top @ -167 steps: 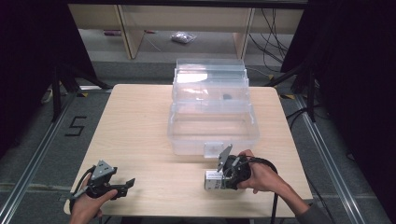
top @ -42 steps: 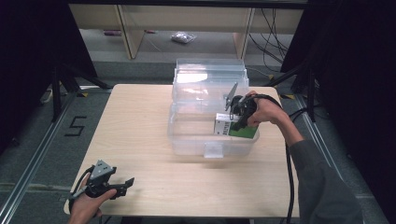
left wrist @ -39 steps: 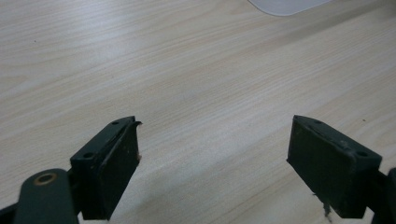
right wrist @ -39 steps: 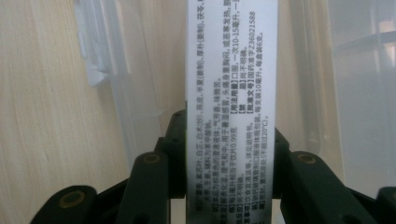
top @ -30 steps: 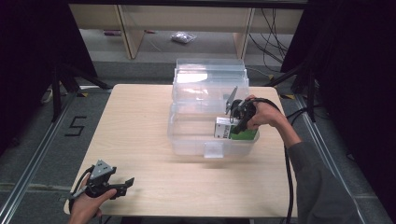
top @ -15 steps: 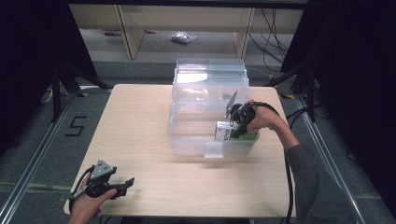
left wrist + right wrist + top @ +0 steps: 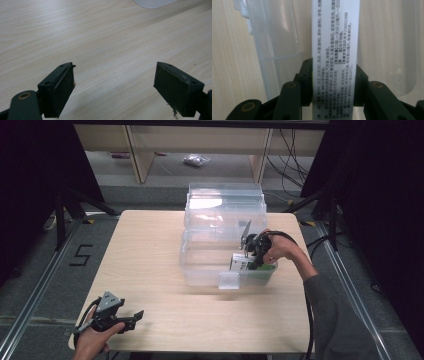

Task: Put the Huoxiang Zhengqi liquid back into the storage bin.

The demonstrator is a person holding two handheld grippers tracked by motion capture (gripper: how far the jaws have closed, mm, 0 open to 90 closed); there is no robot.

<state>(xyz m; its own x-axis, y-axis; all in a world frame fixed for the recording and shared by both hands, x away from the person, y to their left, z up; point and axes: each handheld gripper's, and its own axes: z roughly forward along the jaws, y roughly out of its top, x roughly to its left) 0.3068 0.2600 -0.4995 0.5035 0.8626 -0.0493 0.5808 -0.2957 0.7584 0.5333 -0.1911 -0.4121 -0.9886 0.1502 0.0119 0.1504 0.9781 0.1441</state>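
A white and green printed box is held inside the near right part of a clear plastic bin. My right gripper is shut on it; in the right gripper view both jaws press the sides of the box, its white face covered in small print. The bin's clear wall shows just left of the box there. My left gripper rests at the table's near left corner, open. In the left gripper view its pads stand wide apart over bare wood.
A clear lid stands tilted behind the bin at the table's far side. The pale wooden table has bare room left of the bin and along the front. A cable trails along the right forearm.
The right gripper carried the box from the table's front up over the bin and has since lowered it into the bin's near right part. The left gripper has stayed put.
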